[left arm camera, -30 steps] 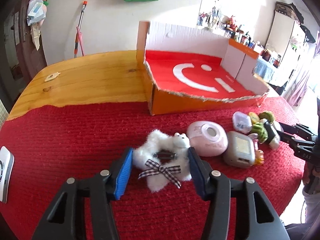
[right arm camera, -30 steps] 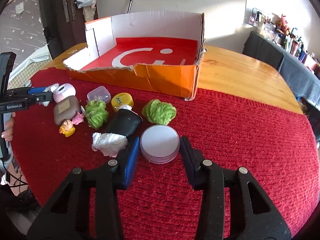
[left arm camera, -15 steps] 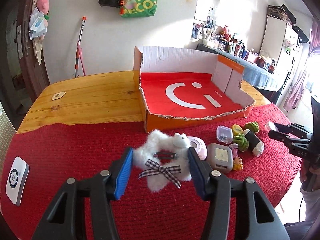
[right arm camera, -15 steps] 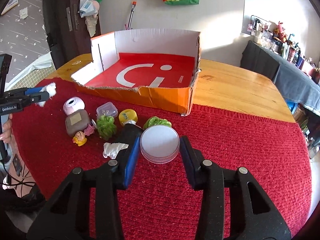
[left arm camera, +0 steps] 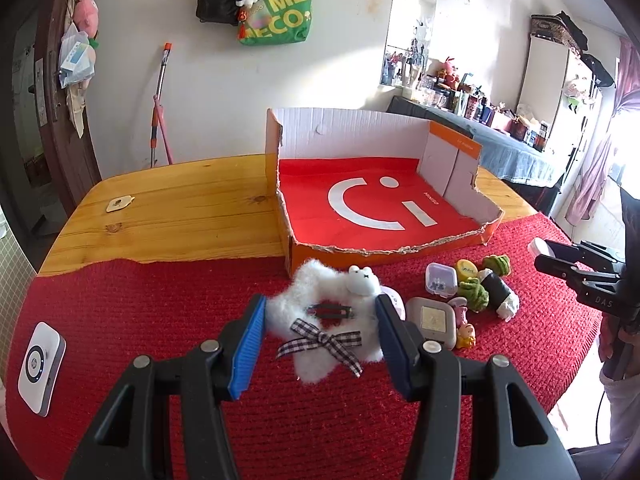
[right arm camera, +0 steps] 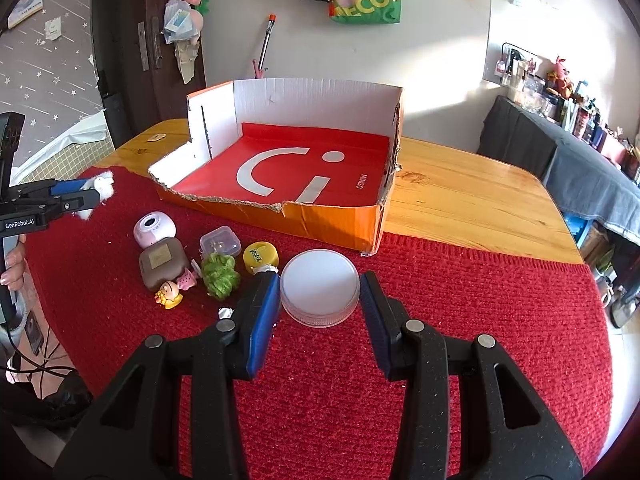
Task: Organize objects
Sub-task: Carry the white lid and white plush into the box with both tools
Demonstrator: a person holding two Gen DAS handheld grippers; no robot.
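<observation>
Item one: my left gripper [left arm camera: 320, 334], jaws clamped on a fluffy white star-shaped plush hair clip with a checked ribbon bow [left arm camera: 326, 320]. A second ago it lay on the red knitted cloth [left arm camera: 140, 312]; now it hangs clear of it, in front of the near wall of the torn orange cardboard box with the red smiley floor [left arm camera: 372, 208].

Item two: my right gripper [right arm camera: 318, 300], jaws closed on a round clear plastic jar with a white lid [right arm camera: 319, 284]. This too has come up off the cloth and now sits just short of the box's near right corner.

Item three: the box, nothing in it yet, standing partly on the bare wooden tabletop [left arm camera: 180, 208].

Item four, left on the cloth in front of the box:
- a pink round gadget [right arm camera: 154, 229]
- a grey-brown square case [right arm camera: 163, 263]
- a small clear lidded box [right arm camera: 220, 241]
- a green yarn ball [right arm camera: 220, 274]
- a yellow cap [right arm camera: 261, 255]
- two tiny figurines [right arm camera: 170, 293]

Assessment: both pick-ups look secure, so I judge the lift finished and the carry over the box's low torn wall next. The plush is soft and could slip.
</observation>
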